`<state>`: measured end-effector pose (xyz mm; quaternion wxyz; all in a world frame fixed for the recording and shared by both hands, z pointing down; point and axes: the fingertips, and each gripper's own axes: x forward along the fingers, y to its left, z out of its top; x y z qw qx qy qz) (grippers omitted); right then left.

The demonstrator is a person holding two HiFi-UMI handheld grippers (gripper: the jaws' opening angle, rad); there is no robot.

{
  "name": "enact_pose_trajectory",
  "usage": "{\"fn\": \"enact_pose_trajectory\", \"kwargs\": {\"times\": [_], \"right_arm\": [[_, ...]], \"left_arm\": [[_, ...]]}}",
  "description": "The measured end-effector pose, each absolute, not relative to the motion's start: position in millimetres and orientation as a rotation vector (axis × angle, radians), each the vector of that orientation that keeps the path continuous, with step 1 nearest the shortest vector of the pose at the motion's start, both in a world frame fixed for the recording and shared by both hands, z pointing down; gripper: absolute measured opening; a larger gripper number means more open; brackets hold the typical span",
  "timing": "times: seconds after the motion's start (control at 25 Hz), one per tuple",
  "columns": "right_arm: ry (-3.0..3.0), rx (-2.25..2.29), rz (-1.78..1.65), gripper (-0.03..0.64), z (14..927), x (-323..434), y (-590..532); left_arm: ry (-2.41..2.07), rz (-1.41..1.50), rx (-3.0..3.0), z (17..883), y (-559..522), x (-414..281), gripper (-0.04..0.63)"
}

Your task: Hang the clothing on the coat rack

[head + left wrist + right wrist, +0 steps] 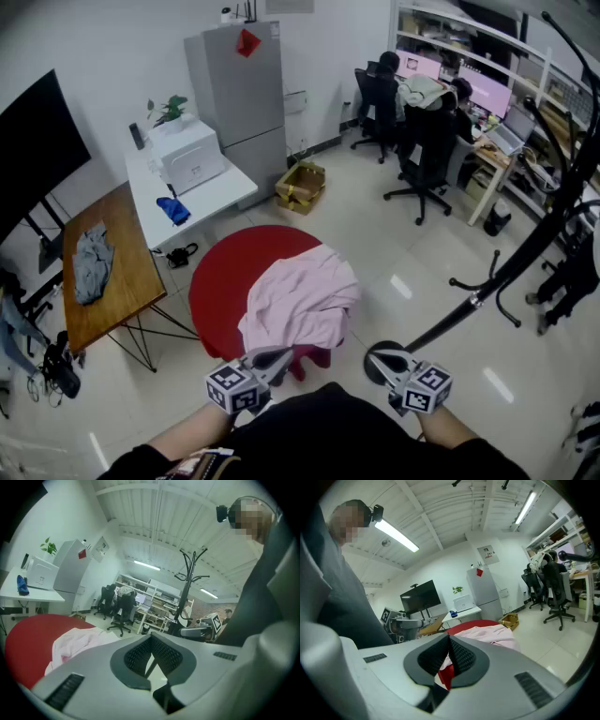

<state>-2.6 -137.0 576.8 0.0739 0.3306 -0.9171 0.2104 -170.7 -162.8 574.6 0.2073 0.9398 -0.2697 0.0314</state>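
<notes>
We judge the task not yet begun: the pink garment [300, 300] lies heaped on the near right edge of the red round table [217, 272], partly spilling over it, and nothing grips it. We hold the left gripper [274, 359] and right gripper [380, 360] close to our body, short of the cloth. The left fingers [136, 657] are pressed together on nothing, and so are the right fingers [465, 659]. The coat rack [446, 322] stands on the floor just right of the table. Next we would need to spread both pairs, reach forward and pinch the garment near its collar, then lift it toward a hook.
</notes>
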Motion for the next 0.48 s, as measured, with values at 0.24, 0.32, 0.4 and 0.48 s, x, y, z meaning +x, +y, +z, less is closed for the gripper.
{"fn": "enact_pose_trajectory", "kwargs": {"times": [0.24, 0.32, 0.4, 0.48], "right_arm": [[-2.746, 0.945, 0.621, 0.000, 586.6, -21.9, -154.1], [-2.737, 0.909, 0.617, 0.000, 592.8, -30.9, -159.1], [-2.723, 0.863, 0.608, 0.000, 597.9, -43.7, -163.7], [-2.715, 0.799, 0.606, 0.000, 608.6, -59.1, -167.3]], "left_arm": [[-0.793, 0.172, 2.654, 588.1, -181.5, -187.0, 0.005], [-0.821, 0.243, 2.678, 593.0, -185.1, -194.5, 0.005], [-0.857, 0.329, 2.692, 596.9, -189.6, -203.8, 0.005], [-0.900, 0.410, 2.695, 601.6, -196.2, -214.5, 0.005]]}}
